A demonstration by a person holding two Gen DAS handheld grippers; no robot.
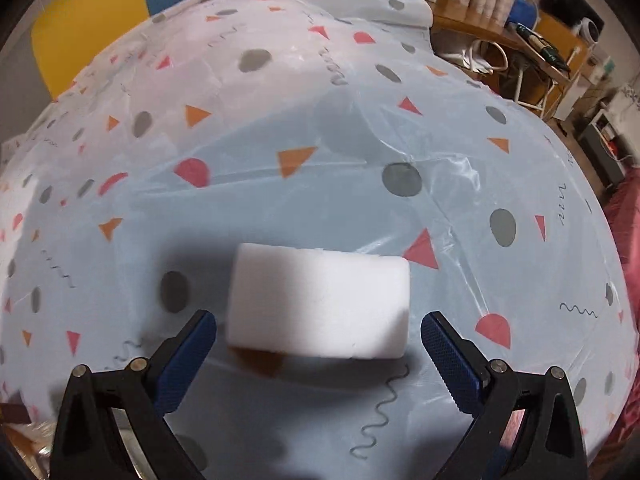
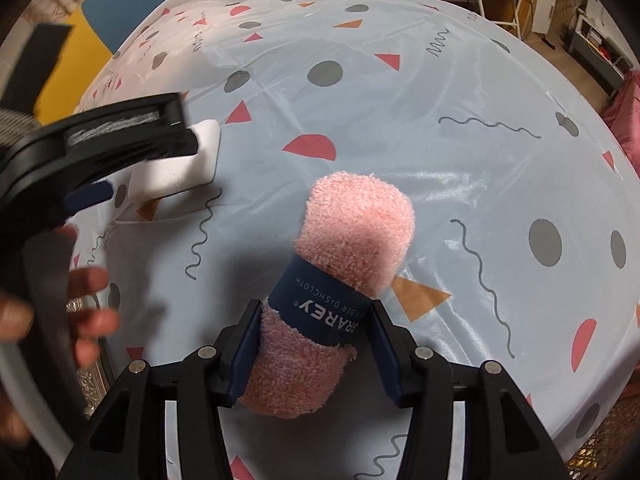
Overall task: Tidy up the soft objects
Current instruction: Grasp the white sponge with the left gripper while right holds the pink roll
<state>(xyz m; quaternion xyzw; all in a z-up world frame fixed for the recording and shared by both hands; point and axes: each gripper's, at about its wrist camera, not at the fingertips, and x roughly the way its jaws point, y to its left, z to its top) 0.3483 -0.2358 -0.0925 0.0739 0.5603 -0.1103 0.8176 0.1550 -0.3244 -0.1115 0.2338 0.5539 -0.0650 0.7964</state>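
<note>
A white foam sponge block (image 1: 320,300) lies on the patterned tablecloth (image 1: 320,140), just ahead of my left gripper (image 1: 319,334). The left gripper is open, its blue pads on either side of the block and apart from it. The sponge (image 2: 180,164) also shows in the right wrist view, partly hidden by the left gripper's black body (image 2: 96,140). My right gripper (image 2: 315,320) is shut on a rolled pink dishcloth (image 2: 352,232) with a dark blue paper band, which points away from me over the table.
The round table (image 2: 480,140) has a light blue cloth with dots, triangles and squiggles. A hand (image 2: 80,312) holds the left gripper at the left. Behind stand a wooden desk (image 1: 500,36) with clutter, yellow and blue panels (image 1: 100,20), and a pink fabric (image 1: 628,220) at the right edge.
</note>
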